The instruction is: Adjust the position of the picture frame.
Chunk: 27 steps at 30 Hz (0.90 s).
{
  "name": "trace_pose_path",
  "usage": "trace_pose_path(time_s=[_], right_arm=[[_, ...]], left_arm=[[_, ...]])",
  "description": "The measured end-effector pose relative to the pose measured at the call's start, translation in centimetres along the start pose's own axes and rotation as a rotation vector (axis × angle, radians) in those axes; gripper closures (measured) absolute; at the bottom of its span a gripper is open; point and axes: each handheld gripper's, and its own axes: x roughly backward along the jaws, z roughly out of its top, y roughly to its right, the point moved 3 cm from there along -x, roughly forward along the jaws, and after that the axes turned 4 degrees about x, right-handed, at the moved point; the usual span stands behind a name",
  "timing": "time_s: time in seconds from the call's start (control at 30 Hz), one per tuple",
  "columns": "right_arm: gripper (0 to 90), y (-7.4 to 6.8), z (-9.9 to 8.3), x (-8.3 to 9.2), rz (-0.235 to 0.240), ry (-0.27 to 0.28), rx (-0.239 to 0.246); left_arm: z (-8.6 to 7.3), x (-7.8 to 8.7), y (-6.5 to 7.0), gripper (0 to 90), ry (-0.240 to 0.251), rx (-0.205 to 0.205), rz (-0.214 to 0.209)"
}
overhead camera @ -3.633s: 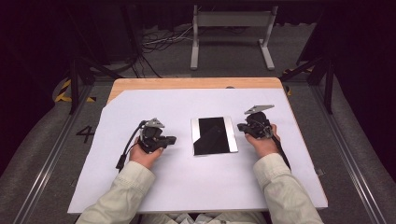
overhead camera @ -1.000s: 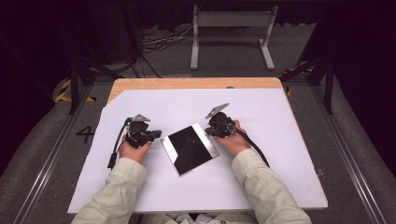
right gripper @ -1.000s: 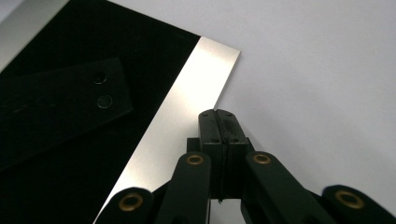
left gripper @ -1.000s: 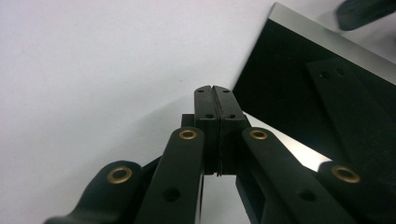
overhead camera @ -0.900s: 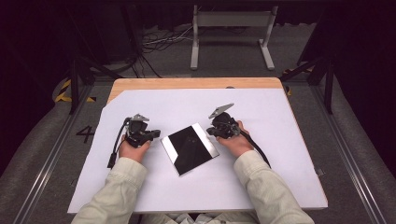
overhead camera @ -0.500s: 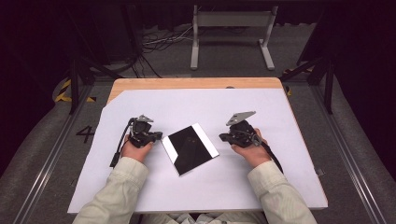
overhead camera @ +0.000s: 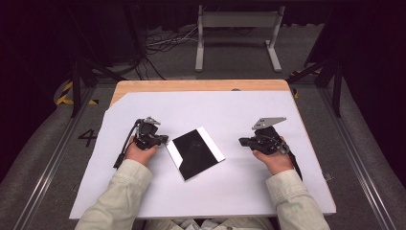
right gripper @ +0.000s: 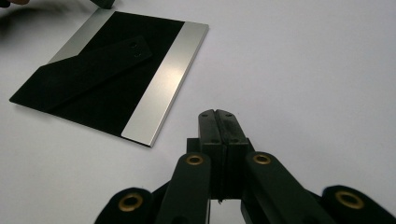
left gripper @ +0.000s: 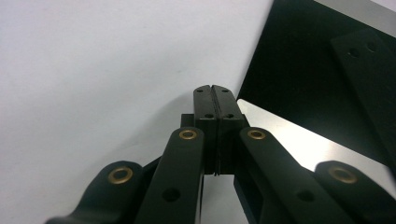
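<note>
Room is left on every side of the black plate (overhead camera: 195,153), which lies skewed on the white sheet (overhead camera: 215,108), silver strips along two edges. The left gripper (overhead camera: 163,140), jaws pressed together and empty, is held at the plate's near corner. The right gripper (overhead camera: 241,141), jaws likewise together and empty, is kept well apart. A wooden table edge (overhead camera: 191,85) is seen beyond the sheet.

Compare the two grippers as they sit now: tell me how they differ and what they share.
The left gripper sits right at the edge of the black and silver panel; the right gripper sits well clear of it on the white sheet. The right gripper's grey plate stands out plainly on top; the left's looks smaller. Both have their jaws shut on nothing, and both point inward at the panel.
</note>
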Motion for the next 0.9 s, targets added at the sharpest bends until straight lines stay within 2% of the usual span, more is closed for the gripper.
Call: trace_pose_path(time_s=[0.13,0.17,0.33,0.47,0.5,0.6,0.67,0.9], right_arm=[[89.9,0.0,-0.2,0.3,0.004,-0.008,-0.003],[89.9,0.0,-0.3,0.4,0.004,-0.008,-0.003],[89.9,0.1,-0.4,0.8,0.001,-0.012,-0.011],[89.9,0.3,-0.5,1.1,-0.008,-0.013,-0.020],[89.9,0.4,-0.6,1.2,-0.005,-0.013,-0.020],[89.9,0.4,-0.6,1.2,-0.006,-0.015,-0.019],[89.9,0.4,-0.6,1.2,-0.004,-0.017,-0.019],[89.9,-0.2,-0.7,0.8,0.016,-0.064,0.004]], left_arm=[[0.0,-0.1,0.6,90.0,-0.021,-0.028,-0.016],[0.0,-0.1,1.1,90.0,-0.042,-0.048,-0.032],[-0.2,-0.1,2.1,90.0,-0.084,-0.080,-0.083],[-0.4,-0.1,3.2,90.0,-0.120,-0.111,-0.115],[-0.4,-0.1,3.5,90.0,-0.127,-0.132,-0.120],[-0.4,-0.1,3.9,90.0,-0.142,-0.147,-0.133],[-0.5,-0.2,4.5,90.0,-0.160,-0.158,-0.168],[-0.8,-0.4,6.3,90.0,-0.208,-0.204,-0.233]])
